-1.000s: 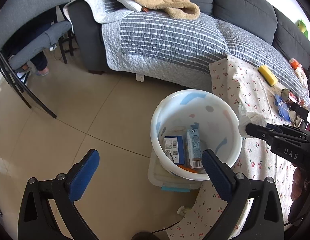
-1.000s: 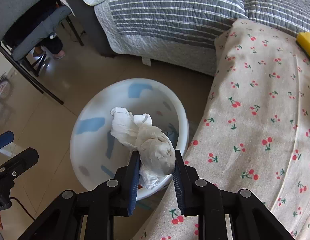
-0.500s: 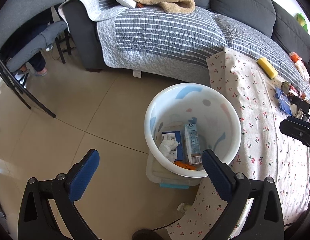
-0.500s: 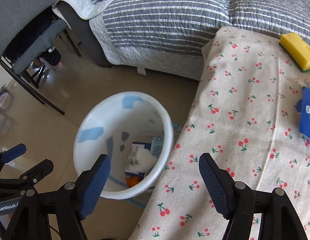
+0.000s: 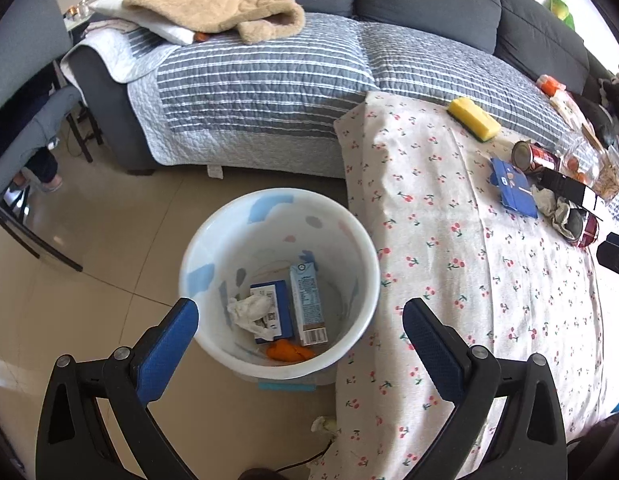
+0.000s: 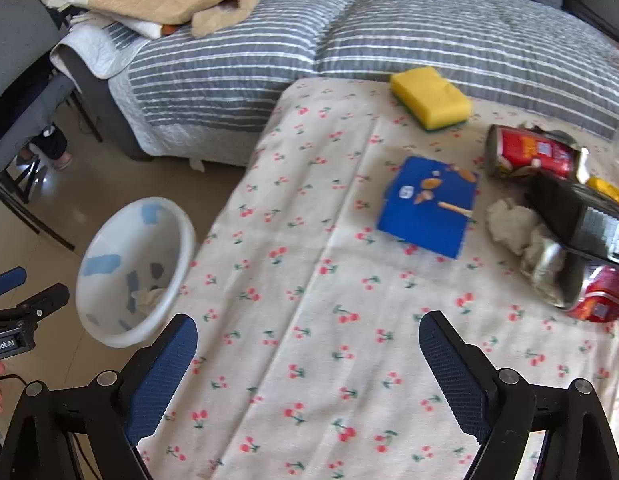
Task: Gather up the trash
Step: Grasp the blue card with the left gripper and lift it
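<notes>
"Roboti.AI"-marked left claw (image 6: 13, 304), white bin (image 5: 279, 280), barcoded cartons (image 5: 307, 308)

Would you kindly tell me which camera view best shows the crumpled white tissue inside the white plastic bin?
The left wrist view: it looks straight down onto the crumpled white tissue on the boxes. The right wrist view shows only a blurred sliver past the rim.

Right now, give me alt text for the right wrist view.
The right gripper, its fingers wide apart and empty, hangs over a cherry-print tablecloth. Ahead lie a blue box, a crumpled tissue, two red cans and a yellow sponge; the white bin stands left.
</notes>
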